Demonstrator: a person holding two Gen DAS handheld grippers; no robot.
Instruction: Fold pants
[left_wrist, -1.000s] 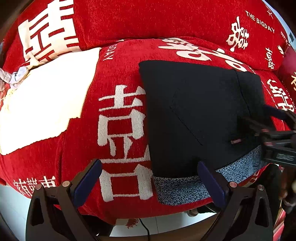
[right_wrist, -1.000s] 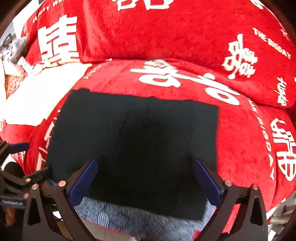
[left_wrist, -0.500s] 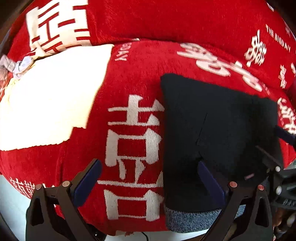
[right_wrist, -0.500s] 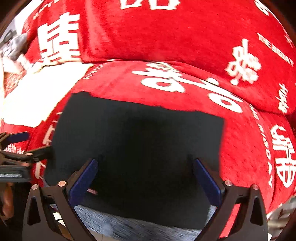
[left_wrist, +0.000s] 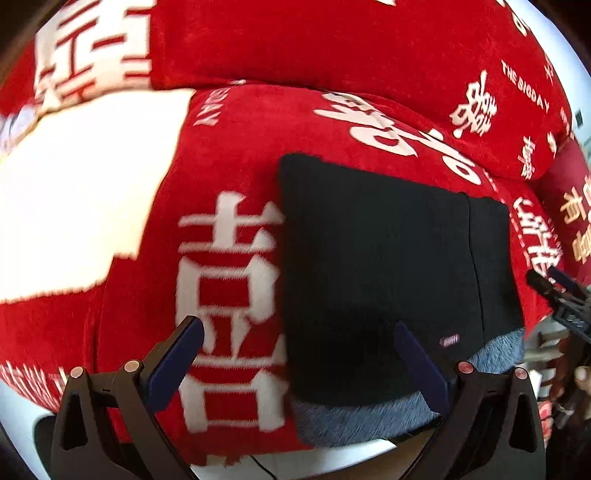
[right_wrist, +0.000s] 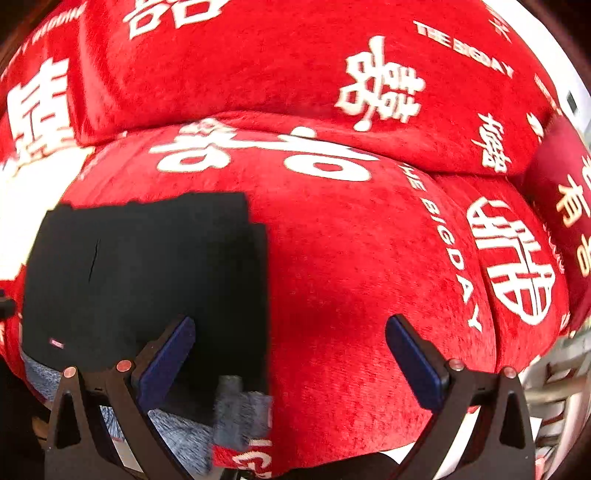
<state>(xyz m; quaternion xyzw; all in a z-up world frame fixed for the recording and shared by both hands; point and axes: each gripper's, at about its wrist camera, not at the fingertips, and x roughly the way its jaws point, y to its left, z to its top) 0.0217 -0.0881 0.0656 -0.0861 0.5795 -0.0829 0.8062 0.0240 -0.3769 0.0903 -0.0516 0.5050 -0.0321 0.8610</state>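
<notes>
Nearest the cameras, the left gripper (left_wrist: 297, 332) and right gripper (right_wrist: 290, 332) are spread wide, with nothing held. Beyond them, the folded black pants (left_wrist: 388, 266) are laid flat on the red sofa (right_wrist: 351, 258), grey waistband (left_wrist: 369, 417) at its front edge.

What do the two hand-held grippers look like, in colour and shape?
Both look alike. The left hand-held gripper and the right hand-held gripper each have a black frame with triangular cut-outs, small copper-coloured round fasteners on the arms, and two flat, dark blue finger pads that splay outward in a V shape. No markings are readable.
</notes>
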